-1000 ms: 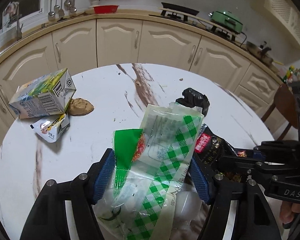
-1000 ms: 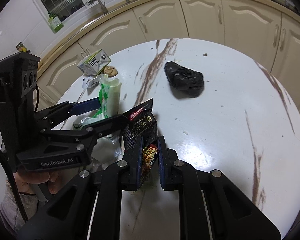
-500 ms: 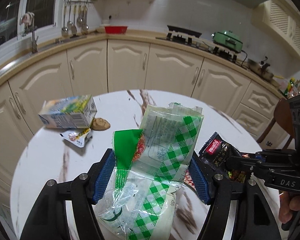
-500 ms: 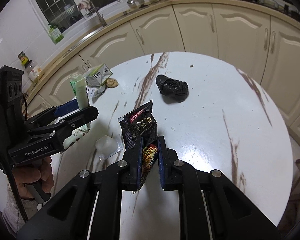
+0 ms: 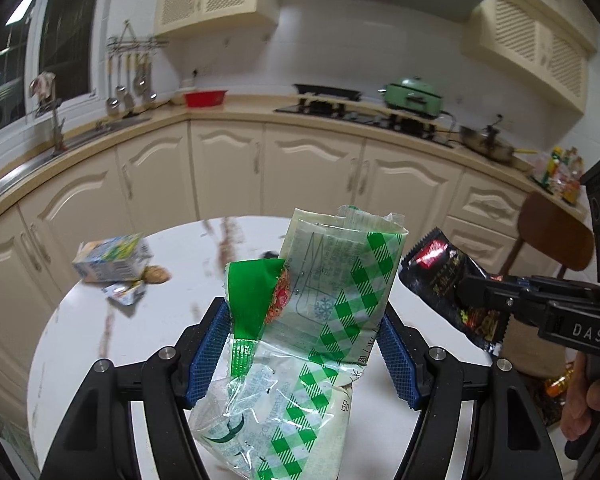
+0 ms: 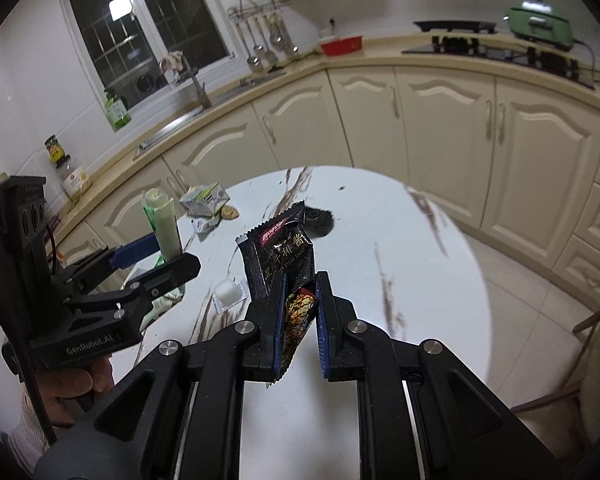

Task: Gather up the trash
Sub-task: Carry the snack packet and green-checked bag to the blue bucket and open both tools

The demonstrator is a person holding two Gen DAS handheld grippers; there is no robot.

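Jaws of the left gripper (image 5: 304, 354) clamp a green-checked plastic wrapper (image 5: 320, 312) at lower centre. Right gripper (image 6: 298, 320) pinches a black sauce packet (image 6: 280, 256). Beyond, on the round white bench (image 6: 380, 248), lie a clear plastic cup (image 6: 229, 293), a black bag (image 6: 318, 218) and a carton (image 5: 112, 258) at mid-left.

Indoor light was dim and cool, and a ceiling lamp reflected in the dark window (image 6: 148, 28). Fisheye bending curved the cabinets (image 5: 308, 176), and black vignette filled the corners. Background detail was slightly motion-blurred.
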